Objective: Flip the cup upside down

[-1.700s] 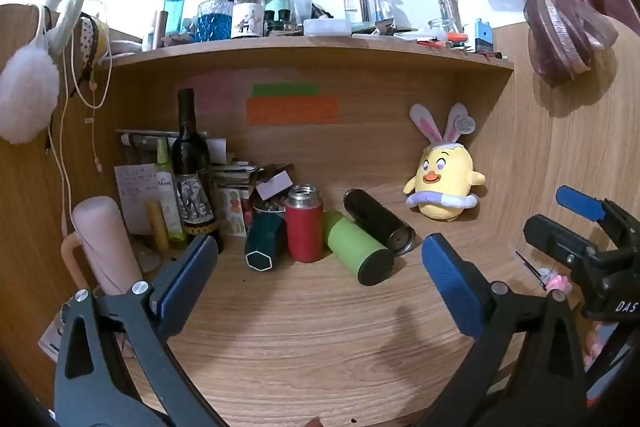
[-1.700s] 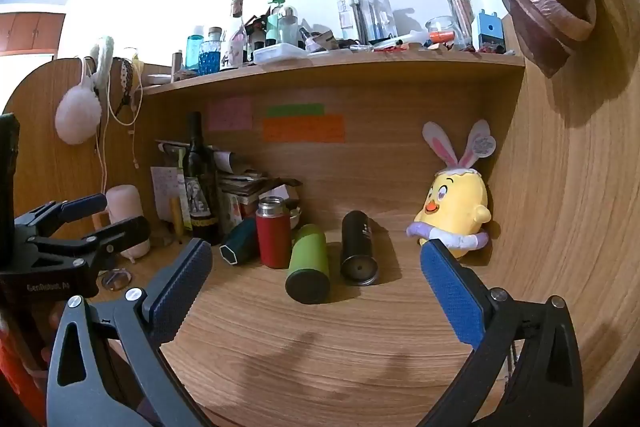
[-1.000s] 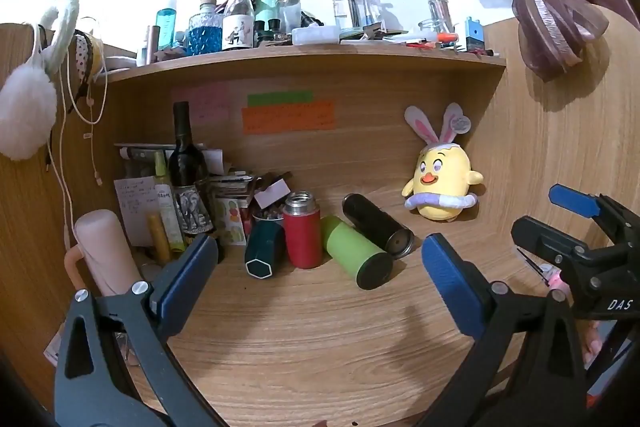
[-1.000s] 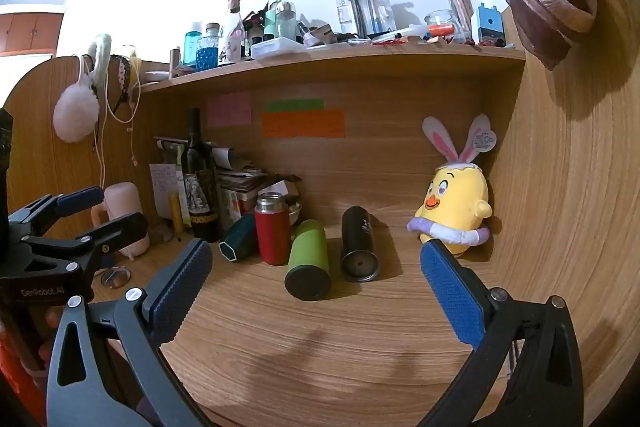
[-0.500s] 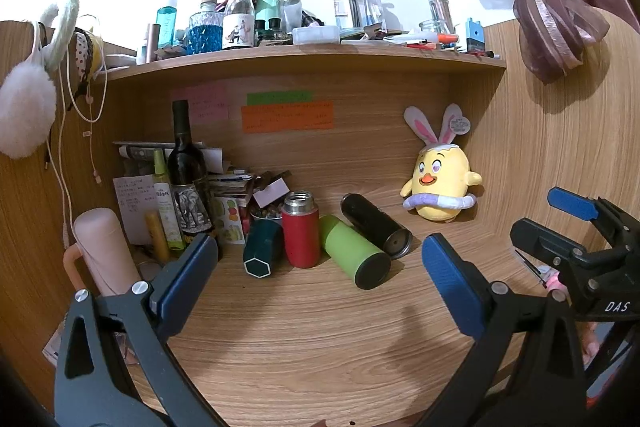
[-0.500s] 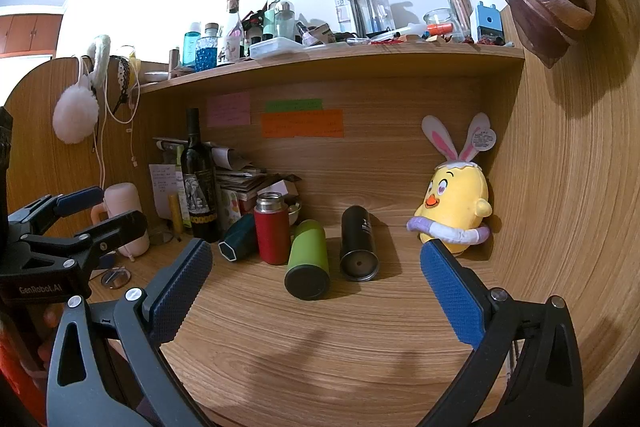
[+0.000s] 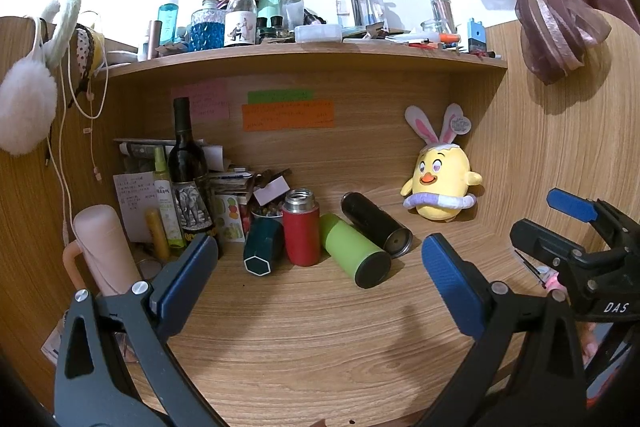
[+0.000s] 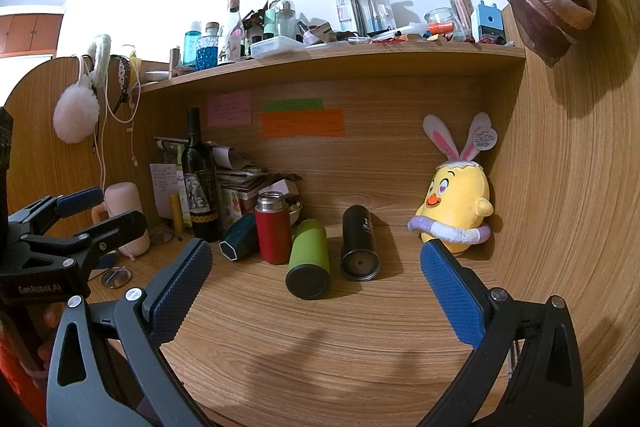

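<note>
both grippers hang over the front of the wooden desk (image 7: 304,347), each spread wide with nothing between its blue pads. the left gripper (image 7: 316,267) faces the clutter at the back of the desk, and the right gripper (image 8: 316,269) sits to its right, pointing at the same spot.

four cups are grouped near the back wall, well ahead of both grippers. the red cup (image 7: 301,231) stands upright with its steel mouth open at the top. touching its right side, the green cup (image 7: 354,253) lies on its side, dark end toward the front. just beyond that the black cup (image 7: 376,225) also lies down. on the red cup's left a teal cup (image 7: 262,247) leans tipped over.

a wine bottle (image 7: 186,175) stands further left, and a yellow chick toy (image 7: 438,183) sits near the right wall.
</note>
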Tool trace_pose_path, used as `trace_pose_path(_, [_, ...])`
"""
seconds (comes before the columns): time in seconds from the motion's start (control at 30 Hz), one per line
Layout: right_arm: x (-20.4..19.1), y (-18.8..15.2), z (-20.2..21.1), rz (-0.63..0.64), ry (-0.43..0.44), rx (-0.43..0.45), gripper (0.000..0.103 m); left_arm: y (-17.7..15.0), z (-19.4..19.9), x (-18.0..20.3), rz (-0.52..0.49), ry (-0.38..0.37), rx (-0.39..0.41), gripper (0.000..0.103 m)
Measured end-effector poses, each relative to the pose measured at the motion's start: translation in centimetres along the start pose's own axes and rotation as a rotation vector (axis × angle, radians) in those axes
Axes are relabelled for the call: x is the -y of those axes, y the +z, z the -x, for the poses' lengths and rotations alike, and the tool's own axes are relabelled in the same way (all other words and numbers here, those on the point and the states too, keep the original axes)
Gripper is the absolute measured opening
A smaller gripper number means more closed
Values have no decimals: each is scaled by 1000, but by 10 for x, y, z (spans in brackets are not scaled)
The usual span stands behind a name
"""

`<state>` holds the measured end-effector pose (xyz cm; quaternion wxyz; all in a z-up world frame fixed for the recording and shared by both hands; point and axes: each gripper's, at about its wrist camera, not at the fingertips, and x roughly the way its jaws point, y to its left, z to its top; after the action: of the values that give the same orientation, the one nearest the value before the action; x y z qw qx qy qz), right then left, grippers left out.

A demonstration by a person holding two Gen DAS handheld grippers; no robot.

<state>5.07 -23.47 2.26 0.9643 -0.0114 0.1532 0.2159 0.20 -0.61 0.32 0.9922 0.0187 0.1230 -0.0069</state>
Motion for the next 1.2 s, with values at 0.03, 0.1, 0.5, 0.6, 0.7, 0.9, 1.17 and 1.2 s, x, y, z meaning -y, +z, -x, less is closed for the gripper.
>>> trace_pose_path(0.03, [0,0,0,0,0,0,103,0,0,0,-1,2,-1,103])
trace_pose_path(0.1, [0,0,0,1,-1,0,103,0,0,-1,-1,2,0,103])
trace_pose_path(0.5, [0,0,0,0,0,1,103,1,0,-1,1,0,0,103])
trace_pose_path(0.6, [0,0,0,1,0,0,103,1,0,-1,0,2,1,103])
trace_pose_path(0.7, [0,0,0,2,2,-1,103,1,0,-2,2,0,1,103])
trace_pose_path(0.9, [0,0,0,2,2,-1,103,1,0,-1,1,2,0,103])
trace_pose_path(1.17, [-1,-2,0,-2,-2,-3,103,0,-3,-2,8,-12,-16,103])
trace_pose_path(1.2, [-1,-2,-2,-3,-4,-5,103,0,-5,-2,7,-13,-18,103])
